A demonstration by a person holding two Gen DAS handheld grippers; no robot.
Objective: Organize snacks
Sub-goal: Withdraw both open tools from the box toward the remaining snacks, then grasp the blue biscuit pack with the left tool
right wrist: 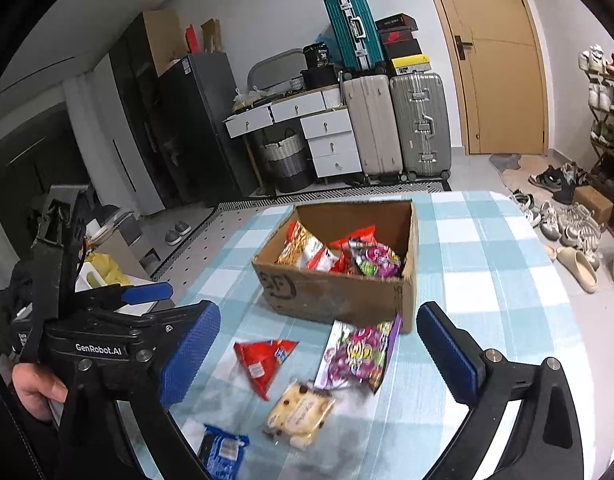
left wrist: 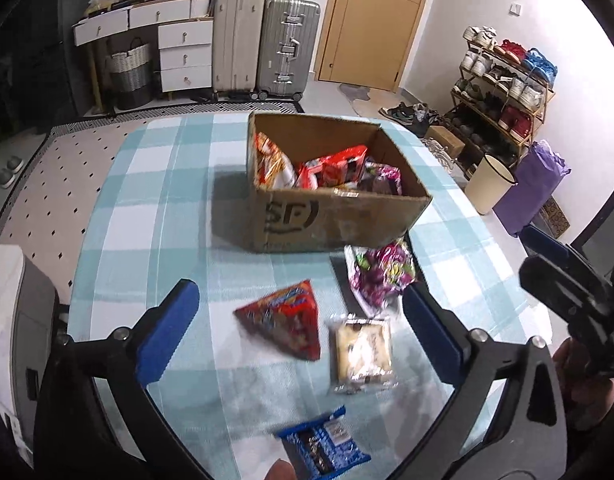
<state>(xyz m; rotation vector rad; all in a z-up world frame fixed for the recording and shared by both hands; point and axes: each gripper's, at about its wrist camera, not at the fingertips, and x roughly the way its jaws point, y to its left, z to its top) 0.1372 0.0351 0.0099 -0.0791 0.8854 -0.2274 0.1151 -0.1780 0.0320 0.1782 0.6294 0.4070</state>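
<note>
Nearest the lens, a blue cookie packet [left wrist: 322, 447] is lying at the table's near edge, partly cut off by the frame in the left wrist view. Just beyond it, a clear-wrapped chocolate-chip pastry [left wrist: 362, 354] is resting beside a red triangular snack bag [left wrist: 286, 318], the two close but apart. Farther on, a purple candy bag [left wrist: 381, 274] is lying against the front corner of the cardboard box [left wrist: 339, 216], its upper end touching the box wall.

Both tools are hovering above the checked tablecloth [left wrist: 147, 216] with nothing between their pads. The left gripper [left wrist: 301, 328] is holding its blue fingers wide apart, framing the red bag and the pastry. The right gripper [right wrist: 319, 356] is likewise spread wide, bracketing the same loose snacks; a hand [right wrist: 35, 394] is gripping the handle at the lower left of that view.

Inside the open box, an orange-and-white snack bag [right wrist: 301, 246], a red packet [right wrist: 355, 240] and a second purple candy bag [right wrist: 377, 260] are leaning together.

Behind the table, suitcases [left wrist: 267, 40], a white drawer unit [left wrist: 185, 54] and a shoe rack [left wrist: 503, 84] are standing along the walls.
</note>
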